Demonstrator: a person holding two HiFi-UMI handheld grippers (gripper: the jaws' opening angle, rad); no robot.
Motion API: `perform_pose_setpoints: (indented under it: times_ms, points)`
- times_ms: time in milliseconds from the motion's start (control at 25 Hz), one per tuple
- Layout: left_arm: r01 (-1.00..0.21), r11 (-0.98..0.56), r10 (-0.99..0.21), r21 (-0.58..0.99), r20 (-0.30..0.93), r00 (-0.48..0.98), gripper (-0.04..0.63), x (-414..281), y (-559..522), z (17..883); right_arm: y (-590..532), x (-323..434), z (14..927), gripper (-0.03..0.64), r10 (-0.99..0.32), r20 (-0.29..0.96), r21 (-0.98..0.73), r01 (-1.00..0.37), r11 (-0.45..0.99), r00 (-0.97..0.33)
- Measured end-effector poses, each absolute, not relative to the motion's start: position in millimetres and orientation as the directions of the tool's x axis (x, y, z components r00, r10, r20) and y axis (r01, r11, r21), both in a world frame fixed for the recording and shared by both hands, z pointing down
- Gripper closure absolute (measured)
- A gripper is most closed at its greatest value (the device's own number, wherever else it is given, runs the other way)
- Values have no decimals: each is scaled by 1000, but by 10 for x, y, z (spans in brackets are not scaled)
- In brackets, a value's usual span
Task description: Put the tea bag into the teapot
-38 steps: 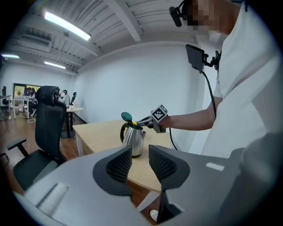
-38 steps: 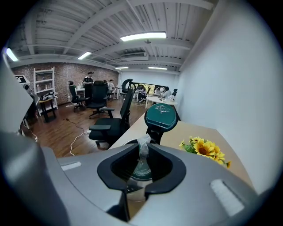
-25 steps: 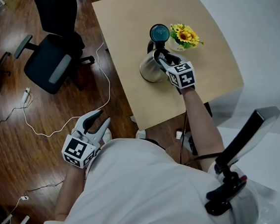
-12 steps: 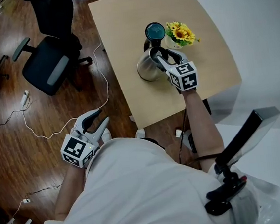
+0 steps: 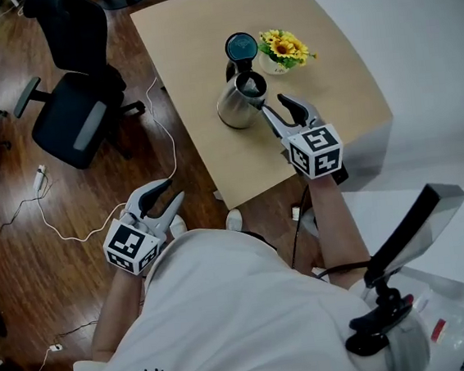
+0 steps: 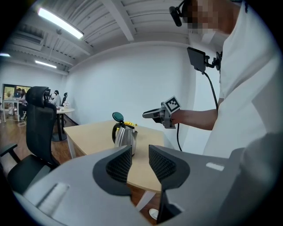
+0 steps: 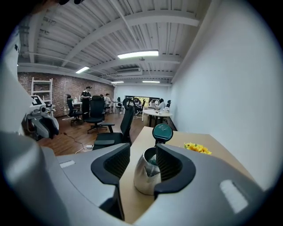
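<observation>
The steel teapot stands on the wooden table with its teal lid tipped open. My right gripper hangs just in front of the pot, a little apart from it, open with nothing between its pads. In the right gripper view the teapot shows through the gap of the right gripper; something pale sits in its mouth, too small to name. No tea bag is plainly visible. My left gripper is off the table, low at the left over the floor, open and empty. The left gripper view shows the teapot far off.
A vase of yellow flowers stands right behind the teapot. A black office chair and a white cable lie left of the table on the wooden floor. The table's front edge runs under my right wrist.
My right gripper has drawn back from over the teapot's mouth toward me, and its jaws stand wider. The left gripper has hardly moved.
</observation>
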State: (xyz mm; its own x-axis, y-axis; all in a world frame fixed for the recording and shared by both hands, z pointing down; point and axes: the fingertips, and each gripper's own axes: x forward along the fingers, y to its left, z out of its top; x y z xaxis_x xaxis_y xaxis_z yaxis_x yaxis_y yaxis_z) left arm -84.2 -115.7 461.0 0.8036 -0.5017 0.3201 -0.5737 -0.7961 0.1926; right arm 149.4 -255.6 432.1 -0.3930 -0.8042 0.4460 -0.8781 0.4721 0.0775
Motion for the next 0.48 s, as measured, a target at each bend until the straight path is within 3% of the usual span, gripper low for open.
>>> perform_pose_setpoints:
  times_ms: [480]
  points:
    - [-491, -856, -431, 165, 297, 852, 500, -713, -1246, 4440, -1346, 1746, 3968, 437, -870, 393, 57, -937, 346, -297]
